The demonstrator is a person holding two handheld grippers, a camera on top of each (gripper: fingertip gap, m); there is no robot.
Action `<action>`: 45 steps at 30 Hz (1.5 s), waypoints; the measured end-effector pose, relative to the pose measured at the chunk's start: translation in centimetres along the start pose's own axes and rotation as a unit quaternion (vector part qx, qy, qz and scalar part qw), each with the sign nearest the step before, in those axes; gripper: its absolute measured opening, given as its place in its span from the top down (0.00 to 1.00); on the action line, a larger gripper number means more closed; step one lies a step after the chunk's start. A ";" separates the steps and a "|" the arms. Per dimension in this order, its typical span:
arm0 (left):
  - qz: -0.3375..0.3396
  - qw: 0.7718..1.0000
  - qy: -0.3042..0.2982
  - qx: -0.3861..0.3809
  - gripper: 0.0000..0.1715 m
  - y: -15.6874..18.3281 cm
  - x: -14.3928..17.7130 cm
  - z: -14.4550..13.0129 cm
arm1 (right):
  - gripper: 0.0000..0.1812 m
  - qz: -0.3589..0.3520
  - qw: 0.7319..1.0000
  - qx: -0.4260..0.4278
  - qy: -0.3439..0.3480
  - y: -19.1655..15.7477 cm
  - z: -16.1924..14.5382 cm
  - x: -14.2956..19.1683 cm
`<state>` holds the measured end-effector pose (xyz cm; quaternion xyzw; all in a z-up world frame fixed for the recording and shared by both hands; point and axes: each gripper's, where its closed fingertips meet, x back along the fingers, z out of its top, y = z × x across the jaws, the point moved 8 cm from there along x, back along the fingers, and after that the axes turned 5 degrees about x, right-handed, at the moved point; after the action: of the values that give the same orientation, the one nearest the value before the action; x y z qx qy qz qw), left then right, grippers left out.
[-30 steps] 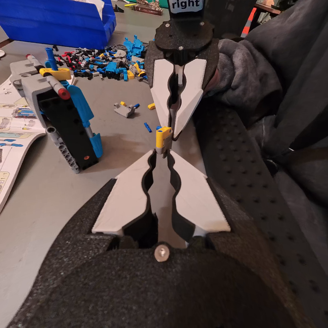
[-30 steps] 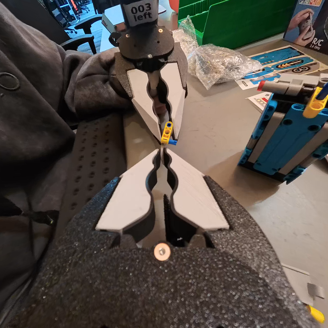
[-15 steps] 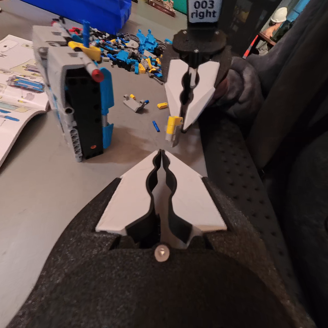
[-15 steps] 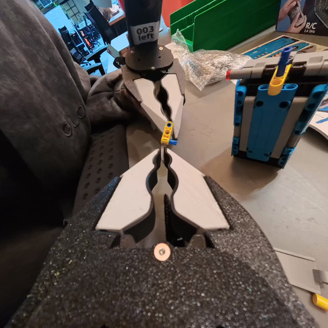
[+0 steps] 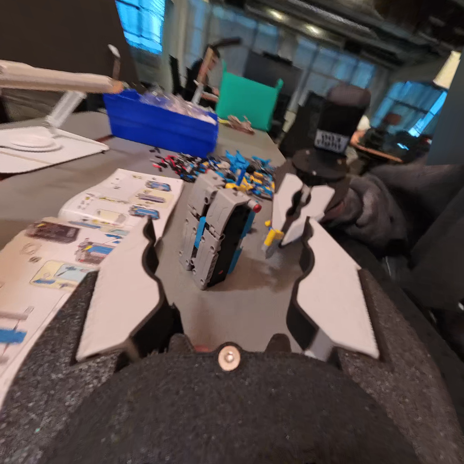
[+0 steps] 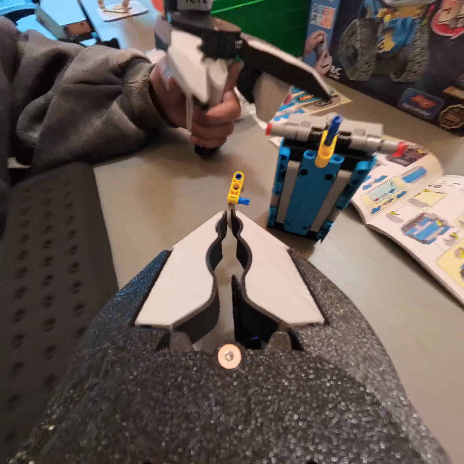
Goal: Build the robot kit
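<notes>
My right gripper (image 6: 229, 213) is shut on the grey stub of a small yellow connector (image 6: 235, 187) with a blue pin, and holds it above the grey table. It also shows in the left wrist view (image 5: 281, 244) with the yellow connector (image 5: 272, 236). My left gripper (image 5: 228, 222) is open wide and empty. It faces a standing grey, black and blue brick model (image 5: 218, 238) with a red-tipped axle on top. In the right wrist view the left gripper (image 6: 261, 96) is held by a hand, behind the model (image 6: 313, 190).
A pile of loose small pieces (image 5: 226, 168) lies behind the model, with a blue bin (image 5: 160, 125) and a green bin (image 5: 246, 100) beyond. An open instruction booklet (image 5: 100, 221) lies left of the model. A product box (image 6: 401, 50) stands at the back. A dark perforated mat (image 6: 50, 251) edges the table. Spacing between my two grippers at the tips: around 9 cm.
My left gripper has drawn away from the yellow connector, opened wide and swung toward the model. My right gripper keeps hold of the connector.
</notes>
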<state>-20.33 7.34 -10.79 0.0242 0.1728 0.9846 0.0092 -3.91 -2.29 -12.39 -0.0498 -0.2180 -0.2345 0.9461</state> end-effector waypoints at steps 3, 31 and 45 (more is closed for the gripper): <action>-0.121 0.989 -0.079 -0.024 0.31 0.1 -1.6 -0.5 | 0.99 -0.026 0.999 0.014 -0.014 0.2 0.9 -1.2; -0.079 0.980 -0.169 -0.074 0.37 -1.3 -3.9 -1.5 | 0.99 0.039 0.999 0.005 -0.031 0.8 -0.7 -0.2; -0.061 0.982 -0.176 -0.034 0.51 -2.1 -2.9 -1.7 | 0.99 0.035 0.999 -0.029 -0.001 1.1 -1.2 0.3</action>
<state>-17.46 8.68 -13.28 0.1859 0.1359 0.9679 0.1004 -2.74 -1.63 -13.32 -0.0851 -0.2099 -0.2076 0.9516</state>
